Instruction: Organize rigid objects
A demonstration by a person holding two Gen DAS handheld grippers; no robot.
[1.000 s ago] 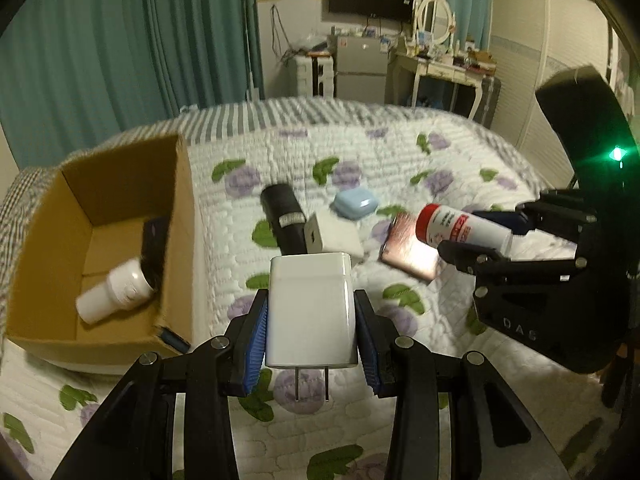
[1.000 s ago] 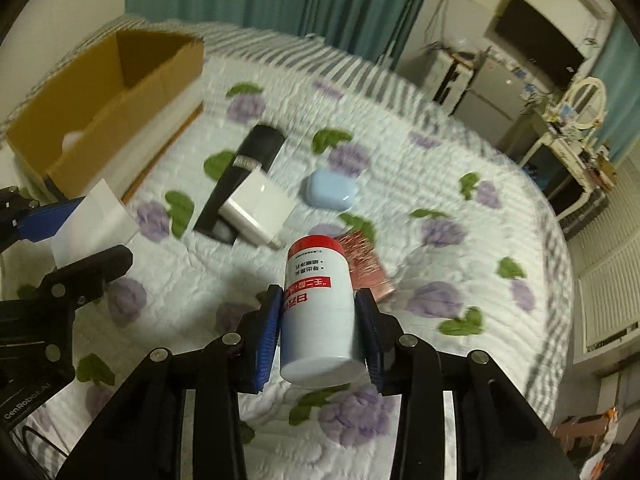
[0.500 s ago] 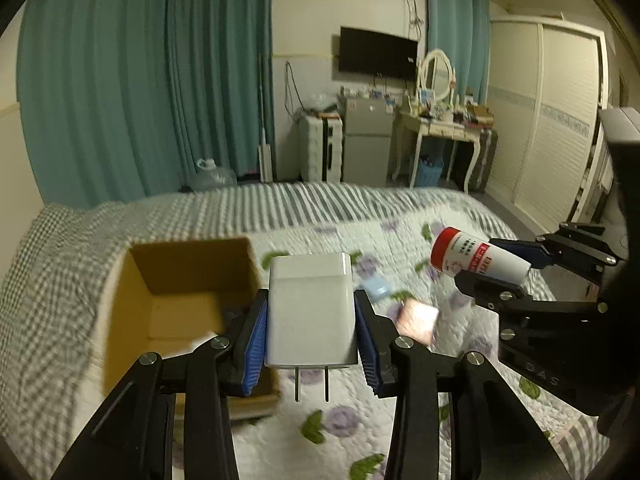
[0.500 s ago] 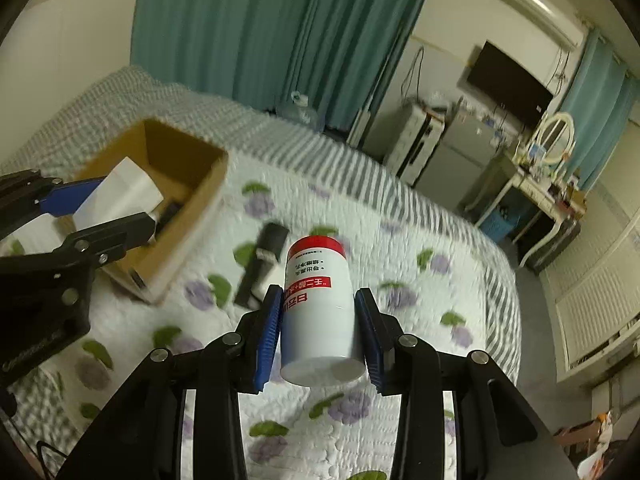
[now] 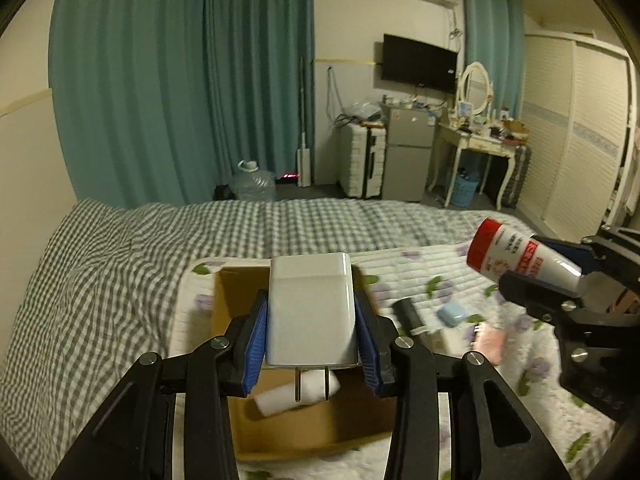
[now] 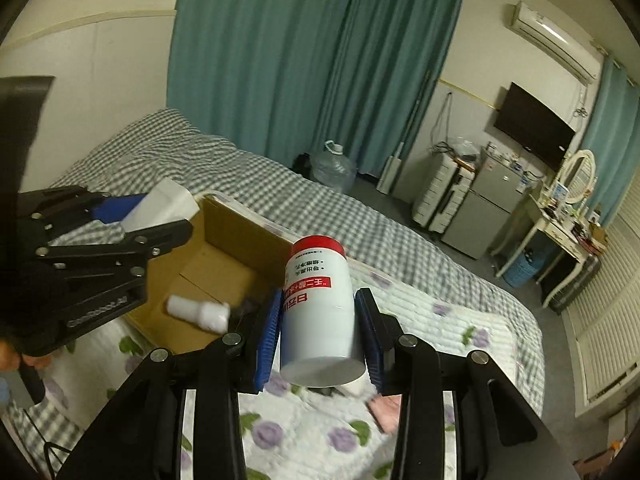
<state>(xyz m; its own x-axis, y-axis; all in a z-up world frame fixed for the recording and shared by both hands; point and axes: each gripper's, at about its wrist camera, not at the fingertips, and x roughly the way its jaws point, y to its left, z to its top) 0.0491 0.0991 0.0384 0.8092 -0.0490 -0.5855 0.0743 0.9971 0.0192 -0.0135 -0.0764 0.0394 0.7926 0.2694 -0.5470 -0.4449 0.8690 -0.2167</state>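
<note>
My left gripper (image 5: 311,334) is shut on a white plug-in charger (image 5: 310,312), held above the open cardboard box (image 5: 320,432) on the bed. A small white bottle (image 5: 288,398) lies inside the box. My right gripper (image 6: 320,330) is shut on a white bottle with a red cap (image 6: 318,308); it also shows at the right of the left wrist view (image 5: 516,256). The left gripper (image 6: 156,220) with the charger (image 6: 160,208) shows in the right wrist view over the box (image 6: 216,256).
On the flowered quilt (image 5: 536,372) beside the box lie a black cylinder (image 5: 406,312), a light blue case (image 5: 451,315) and a pink flat item (image 5: 490,342). A checked blanket (image 5: 100,288) covers the far and left bed. Curtains, fridge and dressing table stand behind.
Both grippers have risen and tilted up, holding their objects; the bed and box now look farther below. The left gripper with the charger has moved over the box.
</note>
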